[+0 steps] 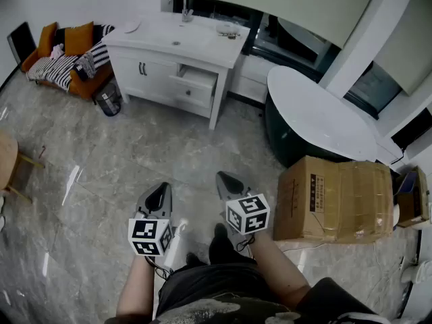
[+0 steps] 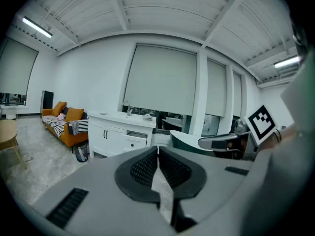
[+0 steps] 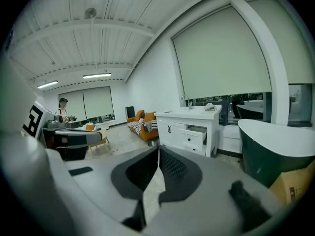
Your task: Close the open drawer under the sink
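My left tool (image 1: pixel 157 196) and right tool (image 1: pixel 231 183) are both closed on nothing; the open drawer (image 1: pixel 194 85) under the sink (image 1: pixel 176 44) sits well across the floor (image 1: pixel 128 155). Pushing off-centre could jam it crooked

We note a white vanity cabinet (image 1: pixel 155 73) at upper centre, an orange sofa (image 1: pixel 77 38) and black-and-white striped blanket (image 1: pixel 54 69) at upper left, grey marbled floor (image 1: pixel 108 167), brown cardboard box (image 1: pixel 337 201) at lower right.

All three views toward distant sink cabinet (image 1: pixel 158 79)
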The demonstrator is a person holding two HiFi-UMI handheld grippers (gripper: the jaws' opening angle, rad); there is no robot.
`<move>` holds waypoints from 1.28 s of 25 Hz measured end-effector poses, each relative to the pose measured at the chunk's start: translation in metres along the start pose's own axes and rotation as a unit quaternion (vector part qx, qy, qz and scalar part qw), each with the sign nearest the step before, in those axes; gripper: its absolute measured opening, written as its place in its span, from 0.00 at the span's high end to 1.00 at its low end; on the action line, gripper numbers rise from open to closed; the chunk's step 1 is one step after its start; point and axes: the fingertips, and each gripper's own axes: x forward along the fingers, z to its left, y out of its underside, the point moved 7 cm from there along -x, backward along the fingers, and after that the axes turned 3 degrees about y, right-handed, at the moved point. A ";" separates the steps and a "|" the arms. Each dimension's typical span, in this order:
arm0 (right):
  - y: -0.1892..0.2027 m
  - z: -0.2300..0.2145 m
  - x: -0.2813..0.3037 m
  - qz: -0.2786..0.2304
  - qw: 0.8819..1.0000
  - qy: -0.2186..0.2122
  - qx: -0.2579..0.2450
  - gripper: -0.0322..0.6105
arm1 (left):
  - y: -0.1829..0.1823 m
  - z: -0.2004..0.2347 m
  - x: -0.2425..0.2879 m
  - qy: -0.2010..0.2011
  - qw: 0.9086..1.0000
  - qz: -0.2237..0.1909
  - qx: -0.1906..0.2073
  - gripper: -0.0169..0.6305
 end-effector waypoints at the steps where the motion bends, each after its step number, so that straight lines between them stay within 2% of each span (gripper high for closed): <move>1: 0.000 0.002 -0.001 -0.003 1.000 0.003 -0.001 0.90 | 0.001 0.000 -0.002 0.001 1.000 -0.001 0.000 0.94; 11: 0.006 0.013 -0.013 -0.015 1.000 0.009 -0.003 0.90 | 0.006 -0.001 -0.021 0.001 1.000 -0.011 -0.002 0.94; 18: 0.011 0.021 -0.017 -0.031 0.999 -0.012 0.033 0.90 | 0.015 0.006 -0.040 -0.008 1.000 -0.006 -0.004 0.94; 21: 0.013 0.022 -0.016 -0.028 0.999 -0.013 0.034 0.90 | 0.019 0.014 -0.045 -0.018 1.000 -0.003 -0.014 0.94; 32: -0.001 -0.006 0.055 -0.019 0.999 -0.026 0.033 0.90 | 0.005 0.051 -0.002 -0.048 0.999 -0.005 -0.013 0.94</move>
